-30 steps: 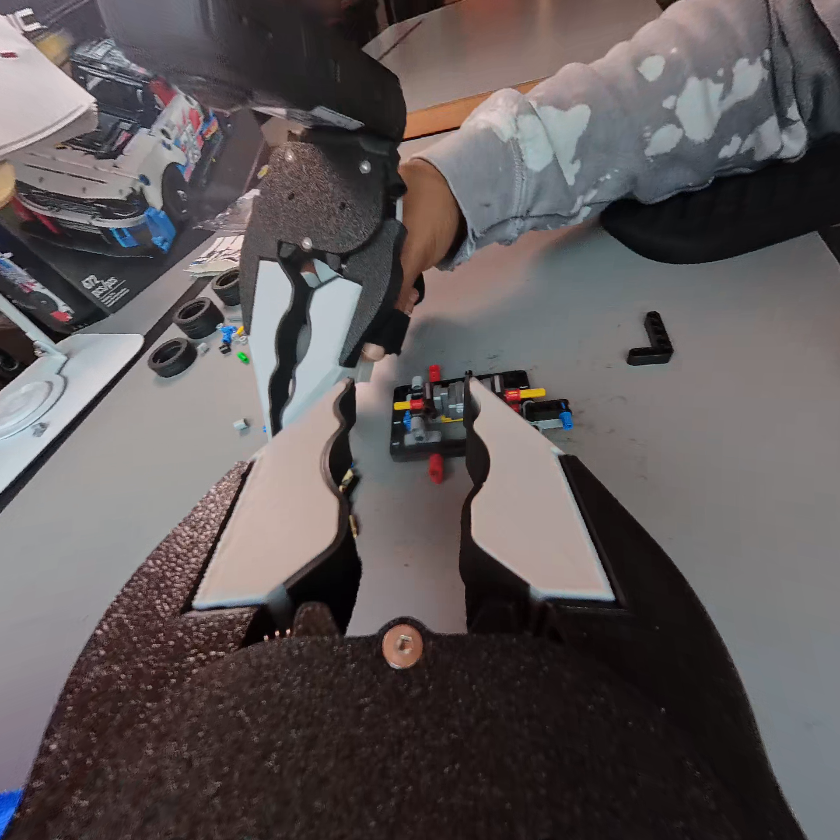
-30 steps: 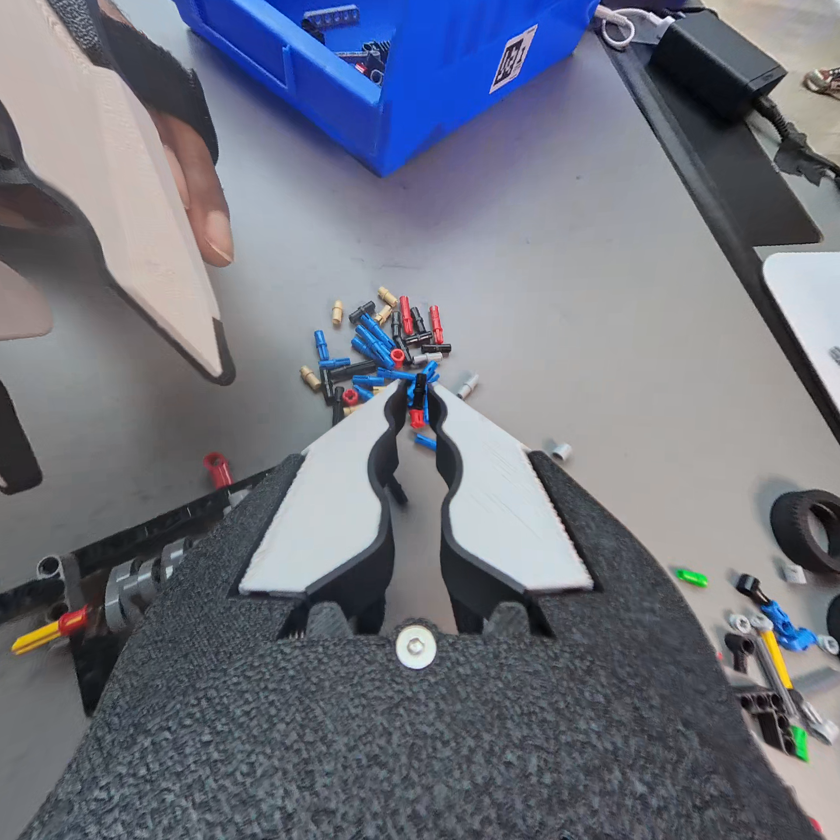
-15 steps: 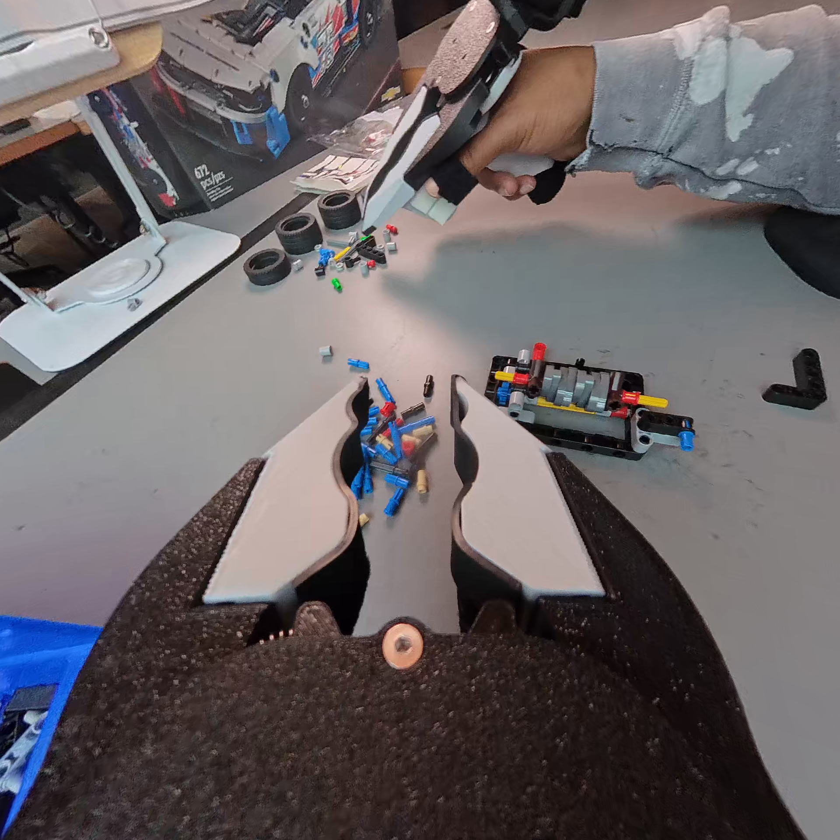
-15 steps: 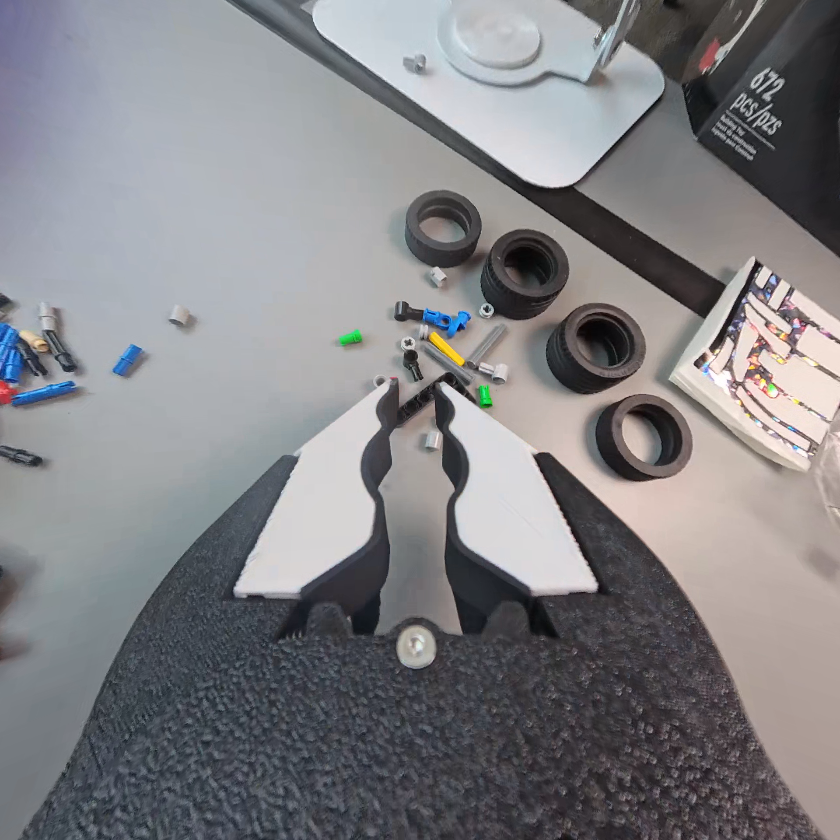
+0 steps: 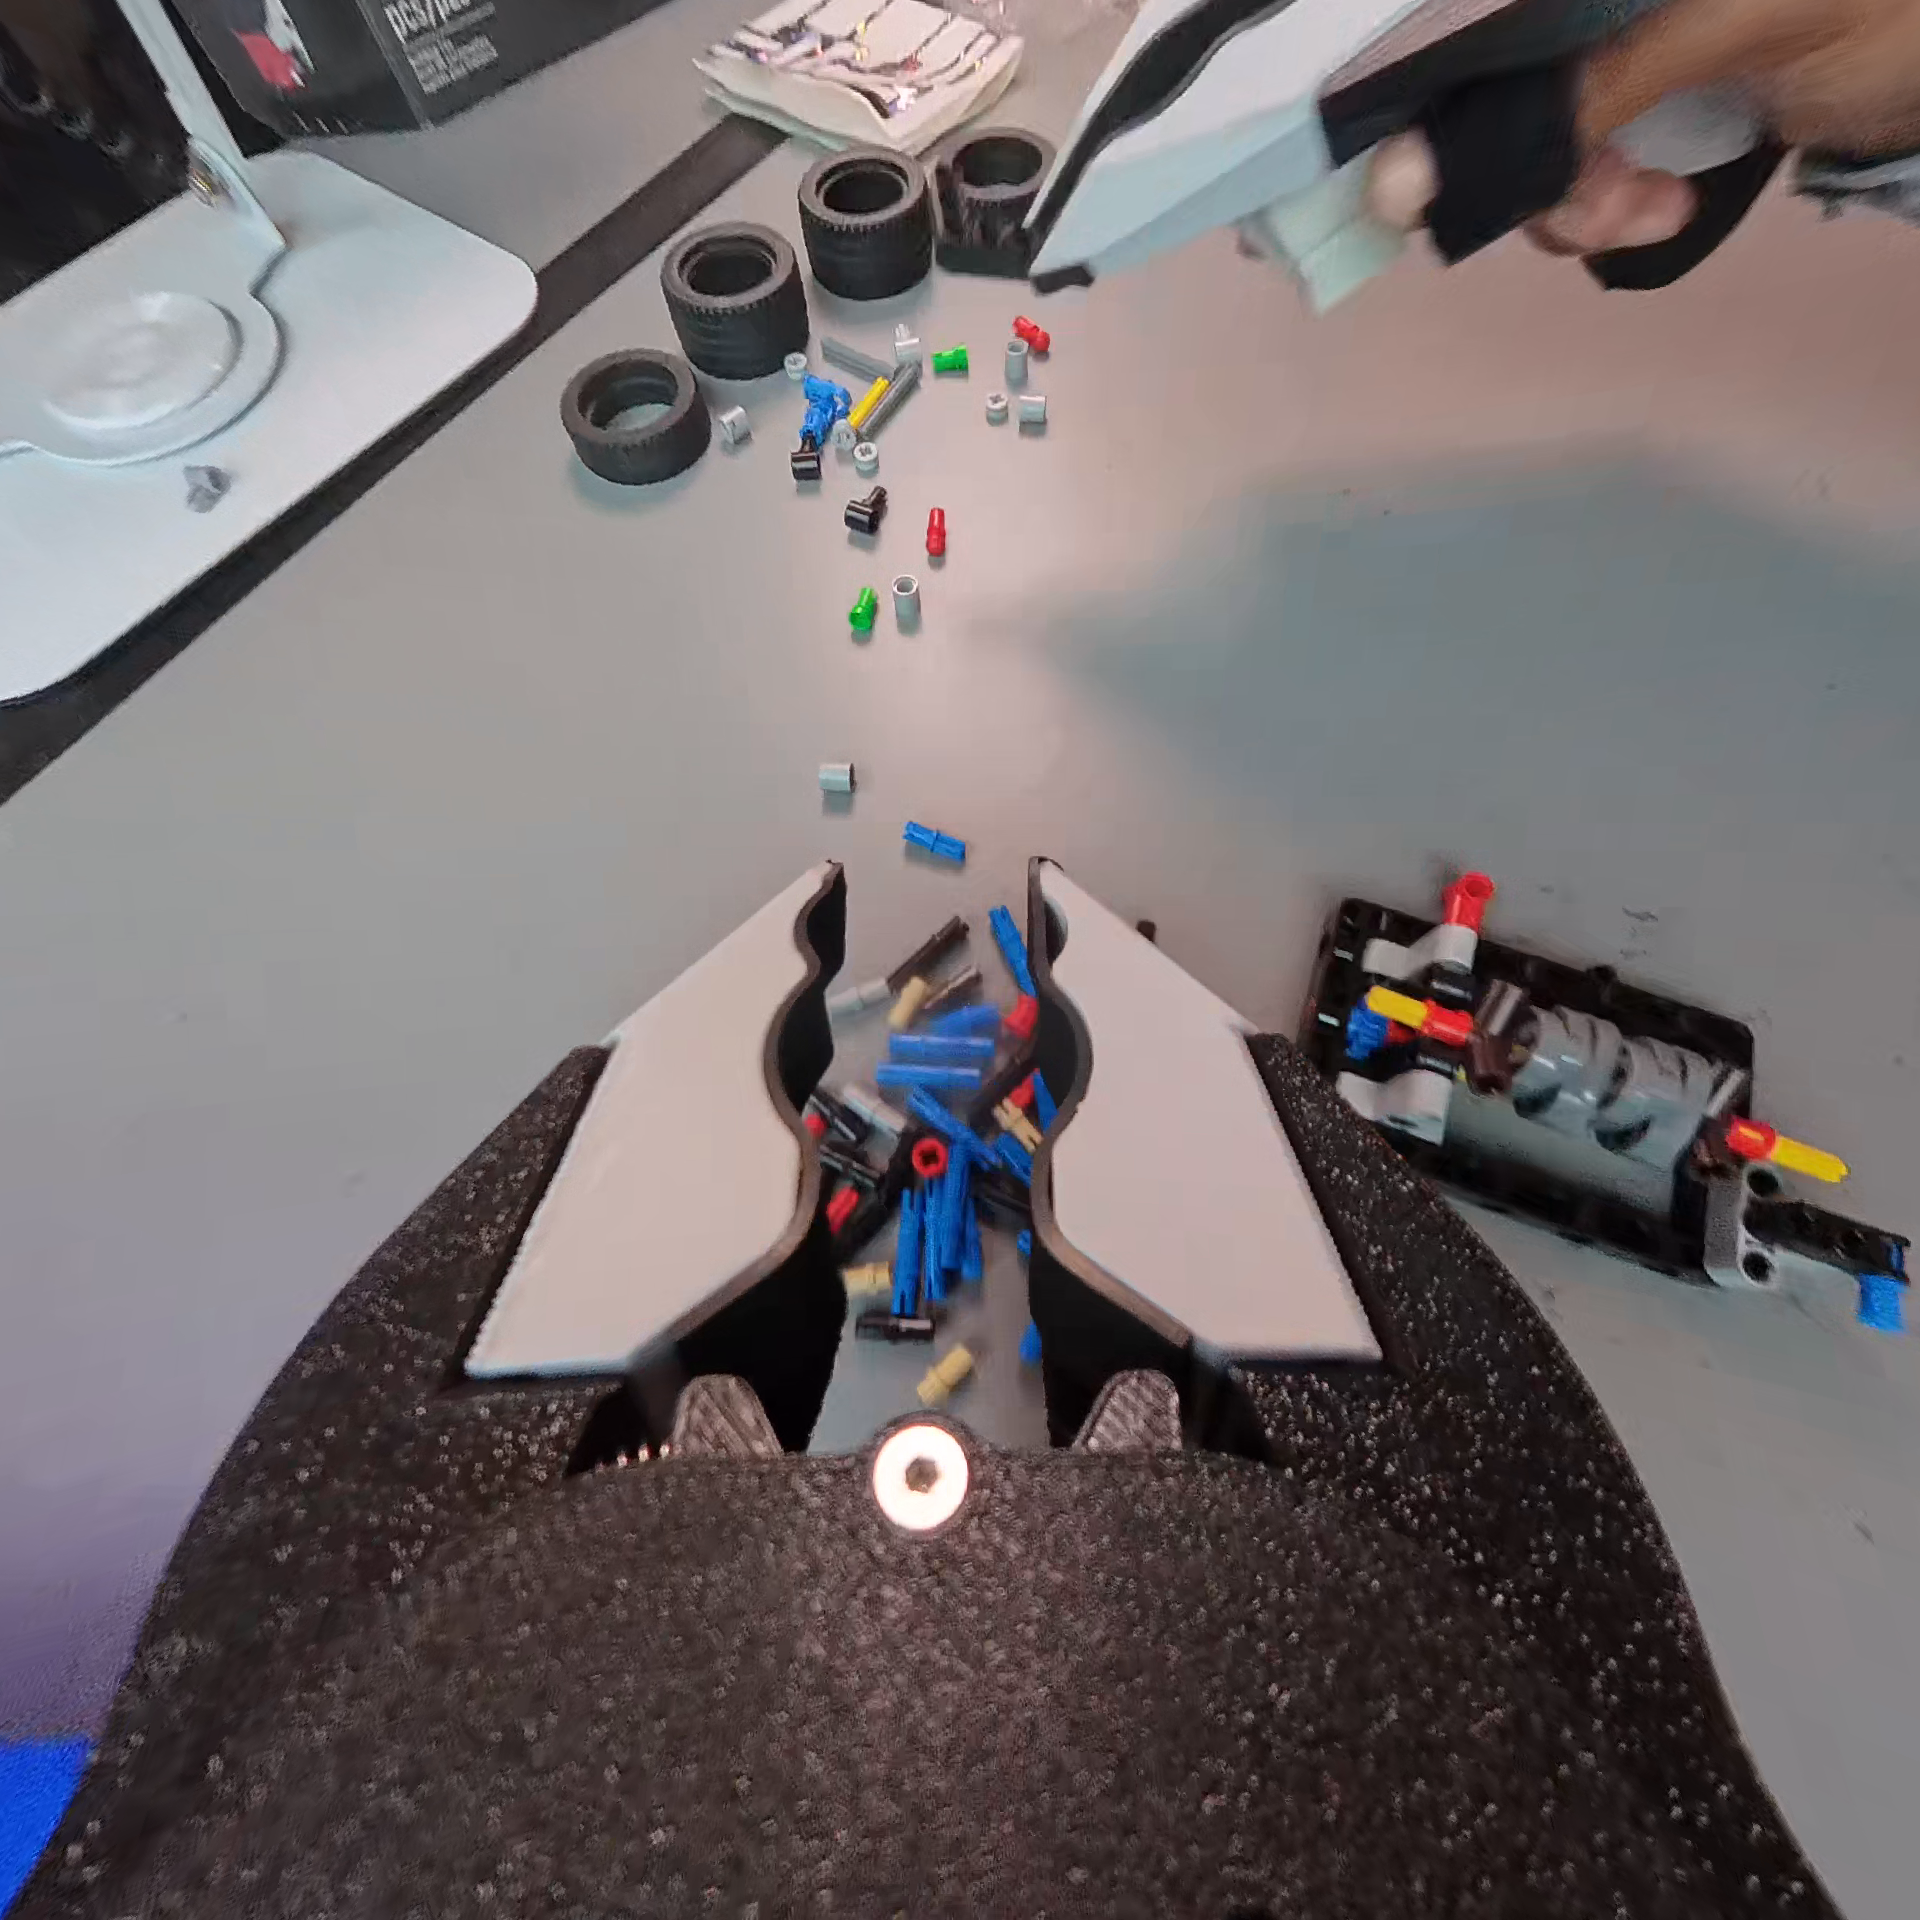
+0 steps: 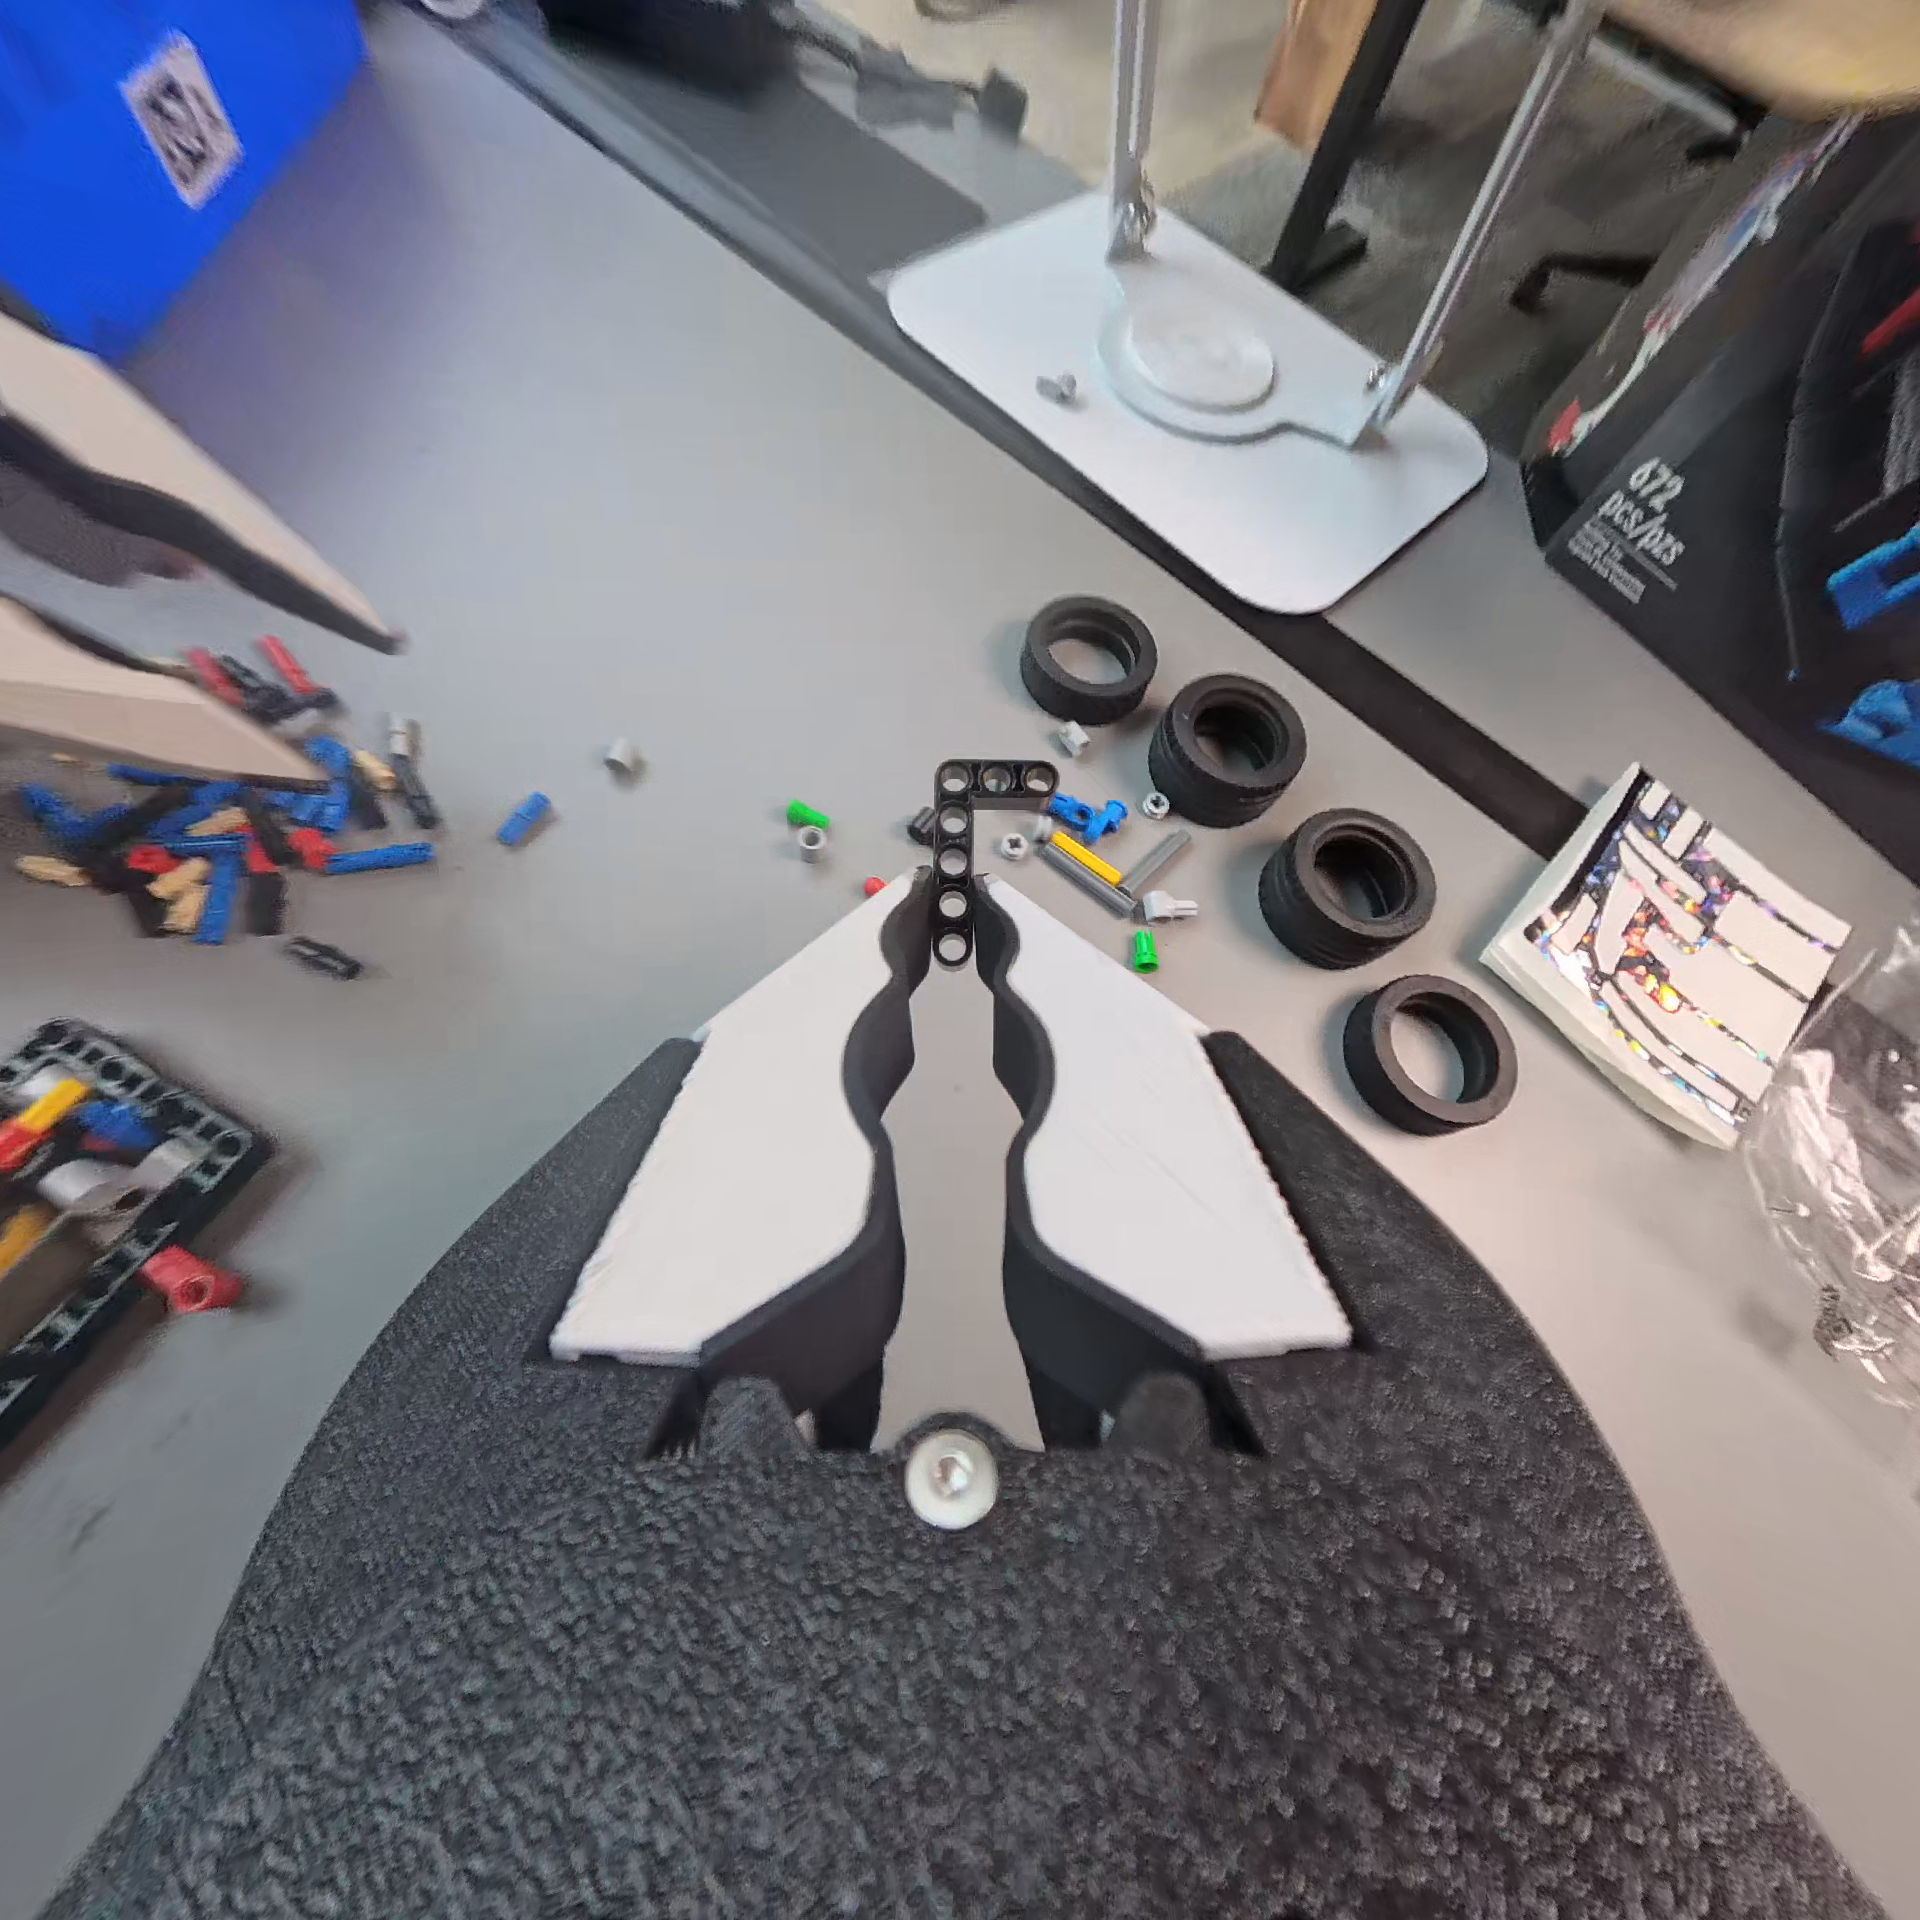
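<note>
My right gripper (image 6: 954,883) is shut on a black L-shaped beam (image 6: 995,777) and holds it upright at its tips, above loose small parts beside several black tyres (image 6: 1345,888). My left gripper (image 5: 935,868) is open and empty, low over a pile of blue, red, black and tan pins (image 5: 935,1122) that lies between its fingers. A partly built black frame assembly (image 5: 1538,1081) lies to its right. The left gripper (image 6: 358,707) also shows at the left of the right wrist view, over the pile (image 6: 208,852). The right gripper (image 5: 1070,249) shows top right in the left wrist view, held by a hand.
A white stand base (image 6: 1195,436) and a black product box (image 6: 1714,416) stand at the back. A sticker sheet (image 6: 1662,935) and a clear plastic bag (image 6: 1849,1143) lie at the right. A blue bin (image 6: 156,135) is at the far left. The frame assembly (image 6: 94,1164) lies lower left. Left tips to right tips: about 15 centimeters.
The right gripper swung from the pin pile to the parts by the tyres, shut on the black L-shaped beam and lifted it. The left gripper moved from the assembly over the pin pile.
</note>
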Tool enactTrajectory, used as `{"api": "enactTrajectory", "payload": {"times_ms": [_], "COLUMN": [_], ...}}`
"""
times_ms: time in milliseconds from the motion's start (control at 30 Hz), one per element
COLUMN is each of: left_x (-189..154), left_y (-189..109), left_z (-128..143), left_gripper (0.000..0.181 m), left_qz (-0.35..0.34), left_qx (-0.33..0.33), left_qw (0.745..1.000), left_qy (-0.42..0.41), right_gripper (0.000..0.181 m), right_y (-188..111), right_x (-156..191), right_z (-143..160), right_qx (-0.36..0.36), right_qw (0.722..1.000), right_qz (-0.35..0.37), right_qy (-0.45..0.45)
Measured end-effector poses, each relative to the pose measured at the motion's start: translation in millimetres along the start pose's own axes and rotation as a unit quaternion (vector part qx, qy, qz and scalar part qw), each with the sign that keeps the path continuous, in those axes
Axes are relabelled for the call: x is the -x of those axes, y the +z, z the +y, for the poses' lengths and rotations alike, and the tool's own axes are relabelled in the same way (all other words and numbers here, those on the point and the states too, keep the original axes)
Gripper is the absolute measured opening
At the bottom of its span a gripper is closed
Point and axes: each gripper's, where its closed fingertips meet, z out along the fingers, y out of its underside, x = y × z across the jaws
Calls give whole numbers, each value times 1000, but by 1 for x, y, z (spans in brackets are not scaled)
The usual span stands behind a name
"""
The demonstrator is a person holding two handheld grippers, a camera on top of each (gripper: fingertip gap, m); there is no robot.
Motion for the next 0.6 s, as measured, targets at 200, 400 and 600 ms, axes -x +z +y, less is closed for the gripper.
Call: {"api": "enactTrajectory", "payload": {"times_ms": [200, 400, 600], "left_x": [20, 26, 16], "left_y": [55, 64, 79], "left_z": [6, 3, -27], "left_gripper": [29, 8, 8], "left_qz": [29, 32, 60], "left_qx": [83, 98, 76], "left_qw": [996, 995, 995], "left_qy": [-34, -12, 13], "right_gripper": [7, 7, 7], "right_y": [-69, -103, -105], "right_x": [22, 32, 35], "right_z": [23, 76, 80], "right_qx": [-27, -6, -38], "right_qw": [999, 1000, 998], "right_qz": [-15, -17, -23], "right_qy": [-10, 8, 38]}}
